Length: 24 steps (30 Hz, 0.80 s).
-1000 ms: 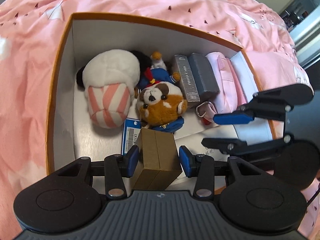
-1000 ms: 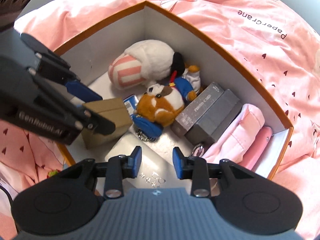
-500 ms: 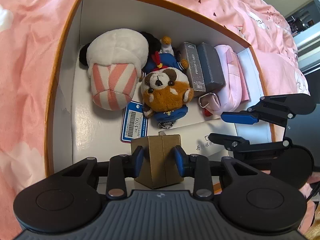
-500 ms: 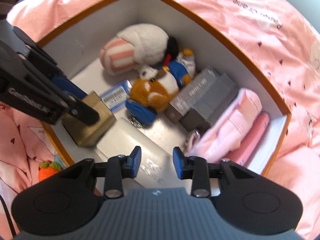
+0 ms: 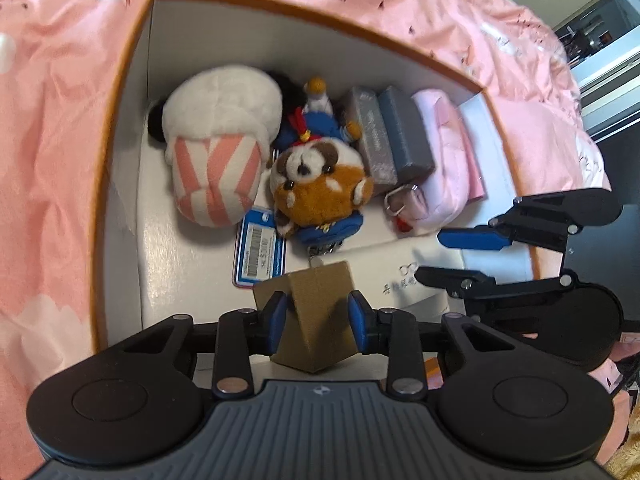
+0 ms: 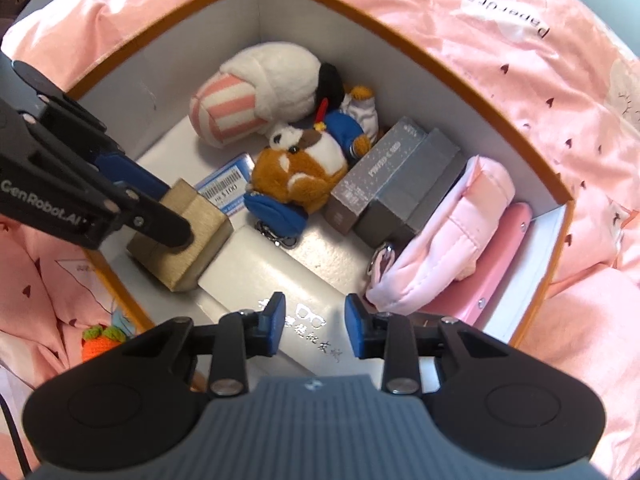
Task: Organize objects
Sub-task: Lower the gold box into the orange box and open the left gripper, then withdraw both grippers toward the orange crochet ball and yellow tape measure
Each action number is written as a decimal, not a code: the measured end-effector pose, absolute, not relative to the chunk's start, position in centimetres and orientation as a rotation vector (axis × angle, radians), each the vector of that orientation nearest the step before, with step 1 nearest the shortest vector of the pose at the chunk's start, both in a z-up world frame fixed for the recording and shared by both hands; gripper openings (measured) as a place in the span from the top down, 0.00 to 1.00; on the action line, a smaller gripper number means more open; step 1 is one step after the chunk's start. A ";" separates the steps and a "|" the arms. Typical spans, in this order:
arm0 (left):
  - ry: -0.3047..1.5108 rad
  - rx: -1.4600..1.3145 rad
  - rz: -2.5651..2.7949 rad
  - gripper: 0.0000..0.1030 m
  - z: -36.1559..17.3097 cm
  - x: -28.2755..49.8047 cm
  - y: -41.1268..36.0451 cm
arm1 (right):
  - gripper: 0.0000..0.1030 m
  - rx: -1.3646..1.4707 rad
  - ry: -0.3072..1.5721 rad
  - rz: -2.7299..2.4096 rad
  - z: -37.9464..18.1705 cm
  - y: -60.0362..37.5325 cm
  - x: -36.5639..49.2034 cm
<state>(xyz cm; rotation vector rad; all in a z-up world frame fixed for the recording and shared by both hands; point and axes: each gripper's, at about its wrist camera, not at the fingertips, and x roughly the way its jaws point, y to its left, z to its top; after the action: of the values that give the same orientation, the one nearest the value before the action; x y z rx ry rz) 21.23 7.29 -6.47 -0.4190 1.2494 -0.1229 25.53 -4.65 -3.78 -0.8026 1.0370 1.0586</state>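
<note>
My left gripper [image 5: 318, 322] is shut on a small brown cardboard box [image 5: 320, 316] and holds it tilted over the near left corner of an orange-rimmed storage box [image 5: 124, 80]. The brown box also shows in the right wrist view [image 6: 188, 236], between the left gripper's fingers [image 6: 160, 220]. My right gripper [image 6: 314, 324] is open and empty above a white flat case [image 6: 304, 300] on the storage box's floor; it also appears in the left wrist view [image 5: 460, 258].
Inside the box lie a white-and-pink striped plush [image 5: 220, 152], a brown-and-white dog plush [image 5: 320, 188], a blue barcode card [image 5: 260, 252], two grey boxes [image 6: 396, 188], a pink pouch [image 6: 444, 240] and a pink case [image 6: 500, 264]. Pink bedding [image 5: 52, 120] surrounds it. An orange knitted carrot [image 6: 100, 340] lies outside.
My left gripper closed on the brown box and lifted it back toward the near edge, tilting it. The right gripper stayed open over the white case.
</note>
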 end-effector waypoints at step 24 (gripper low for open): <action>1.017 -0.120 -0.272 0.64 -5.1 6.2 3.5 | 0.65 -0.293 0.892 0.793 -4.1 -14.0 11.5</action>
<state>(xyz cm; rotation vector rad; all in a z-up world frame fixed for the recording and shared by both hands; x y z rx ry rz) 6.23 3.53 -5.06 -0.1201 1.0173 -0.2720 11.49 -13.99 -4.08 -0.2930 0.8922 0.7932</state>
